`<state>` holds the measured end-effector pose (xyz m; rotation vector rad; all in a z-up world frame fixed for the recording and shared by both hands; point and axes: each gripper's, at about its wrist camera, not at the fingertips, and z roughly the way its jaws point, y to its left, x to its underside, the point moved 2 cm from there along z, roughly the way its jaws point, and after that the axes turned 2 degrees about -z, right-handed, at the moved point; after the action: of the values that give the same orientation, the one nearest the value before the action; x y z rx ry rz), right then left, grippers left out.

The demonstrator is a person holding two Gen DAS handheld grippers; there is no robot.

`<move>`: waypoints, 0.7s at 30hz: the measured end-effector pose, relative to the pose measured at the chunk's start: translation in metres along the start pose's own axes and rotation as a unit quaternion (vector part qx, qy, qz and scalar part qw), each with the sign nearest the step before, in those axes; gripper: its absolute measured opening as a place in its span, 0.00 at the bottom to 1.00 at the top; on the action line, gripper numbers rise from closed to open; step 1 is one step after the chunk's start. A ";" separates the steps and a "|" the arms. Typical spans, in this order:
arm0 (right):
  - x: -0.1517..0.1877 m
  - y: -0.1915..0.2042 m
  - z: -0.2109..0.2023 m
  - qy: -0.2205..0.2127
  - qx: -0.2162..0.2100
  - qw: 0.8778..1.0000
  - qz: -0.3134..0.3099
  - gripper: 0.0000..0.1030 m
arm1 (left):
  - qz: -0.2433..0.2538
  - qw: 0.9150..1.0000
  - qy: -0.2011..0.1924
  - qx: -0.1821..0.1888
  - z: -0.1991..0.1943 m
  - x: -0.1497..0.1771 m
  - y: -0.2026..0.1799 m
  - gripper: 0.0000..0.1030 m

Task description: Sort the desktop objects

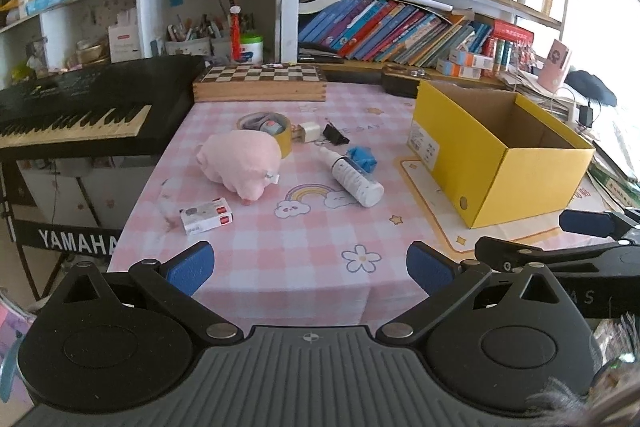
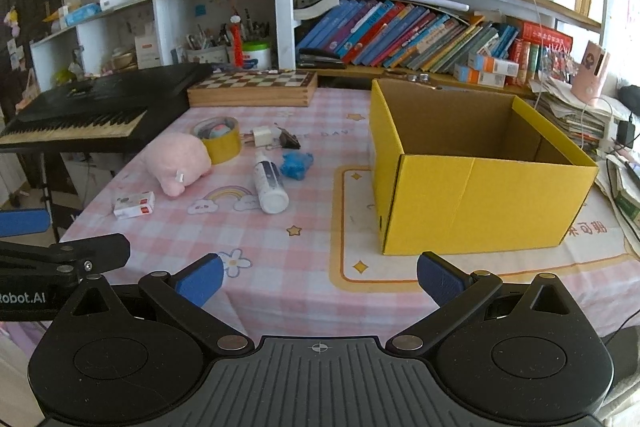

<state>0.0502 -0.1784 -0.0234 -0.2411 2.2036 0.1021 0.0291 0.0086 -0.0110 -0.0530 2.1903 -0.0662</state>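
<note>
Both tools are wide open and empty: left tool (image 1: 308, 269), right tool (image 2: 318, 279). The yellow box (image 2: 472, 195) looks empty. The white spray bottle (image 2: 270, 183) lies just left of the box; close your right tool across its body, not the cap.

"YAMAHA" (image 1: 78, 242) white on keyboard stand panel, left of left fingers. "Robot.AI" (image 2: 22, 298) on black gripper body, left of right fingers. Tablecloth print beyond fingers, possibly "DAY" (image 2: 308, 135).

Home study: bookshelves (image 2: 420, 27), keyboard (image 1: 80, 107)
</note>
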 end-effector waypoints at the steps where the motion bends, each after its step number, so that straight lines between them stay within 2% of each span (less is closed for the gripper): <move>1: 0.000 0.001 0.001 0.001 -0.001 1.000 0.000 1.00 | -0.001 1.000 0.000 0.000 0.000 0.000 0.001 1.00; 21: -0.010 0.027 0.016 0.014 -0.032 0.999 -0.023 1.00 | -0.056 0.998 0.014 0.011 0.007 0.000 0.034 1.00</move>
<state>0.0631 -0.1483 -0.0251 -0.3297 2.2230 0.1457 0.0339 0.0418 -0.0174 -0.1628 2.2134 -0.1545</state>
